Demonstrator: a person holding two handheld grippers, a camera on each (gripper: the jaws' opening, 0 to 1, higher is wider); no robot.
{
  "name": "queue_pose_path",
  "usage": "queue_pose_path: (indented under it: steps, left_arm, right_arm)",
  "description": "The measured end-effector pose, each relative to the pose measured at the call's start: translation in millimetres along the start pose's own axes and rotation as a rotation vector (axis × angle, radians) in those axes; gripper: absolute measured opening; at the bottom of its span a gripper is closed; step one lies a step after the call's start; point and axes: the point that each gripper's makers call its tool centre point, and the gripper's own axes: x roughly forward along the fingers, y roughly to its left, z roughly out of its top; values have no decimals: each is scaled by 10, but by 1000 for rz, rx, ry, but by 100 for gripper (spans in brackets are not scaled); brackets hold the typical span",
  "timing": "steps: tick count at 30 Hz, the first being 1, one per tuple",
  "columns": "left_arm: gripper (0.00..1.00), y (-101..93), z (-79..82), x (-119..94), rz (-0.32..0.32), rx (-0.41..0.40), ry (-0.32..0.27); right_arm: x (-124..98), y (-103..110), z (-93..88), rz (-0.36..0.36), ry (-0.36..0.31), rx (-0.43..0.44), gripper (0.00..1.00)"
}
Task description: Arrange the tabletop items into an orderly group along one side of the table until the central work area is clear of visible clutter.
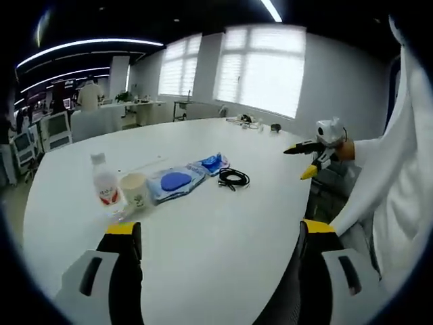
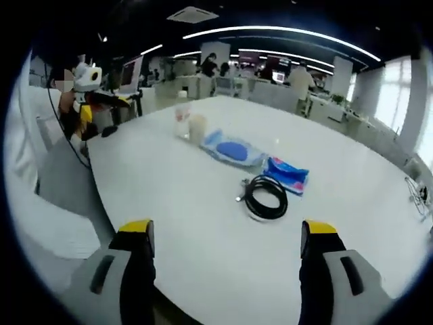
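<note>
White round table (image 1: pixel 216 230) carries clear plastic bottle (image 1: pixel 105 184), cream cup (image 1: pixel 134 189), blue pouches, coiled black cable (image 2: pixel 265 196) (in row); both grippers' jaws wide open, empty.

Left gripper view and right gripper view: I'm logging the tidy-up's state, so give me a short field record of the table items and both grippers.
surface: white table
row of items: bottle, cup, blue-lidded pack, small blue packet, coiled black cable
arrangement: one line, items close together
left gripper: open, empty, above the table
right gripper: open, empty, cable ahead
</note>
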Motion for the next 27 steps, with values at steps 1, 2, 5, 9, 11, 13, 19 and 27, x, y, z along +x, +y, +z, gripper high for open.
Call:
queue_pose_path:
  steps: [1,2,5,9,11,13,19,27]
  left_arm:
    - [100,-19,-24,13,0,-3,3]
    - [100,-35,-49,26,1,-2,8]
    - [100,-107,-103,52,1,-11,15]
    - [100,-120,-119,65,16,-22,7]
    - [100,-141,-117,78,19,-25,7]
    - [100,-151,-117,92,21,-24,5]
    - [100,-199,-105,115,32,-24,4]
    - [100,-199,-123,122,57,-36,-3]
  right_arm:
    - [-12,0,-30,-2,6,-5,90]
    - [-33,0,-70,-3,13,-11,91]
    - [-68,-6,-126,2,20,6,92]
    - [-64,-80,-163,4,11,16,91]
    - [-46,-75,-173,8,15,6,91]
    - [-31,-56,-164,18,16,0,91]
    - [10,-66,-134,30,3,-18,90]
    - [45,-110,-157,54,6,-29,90]
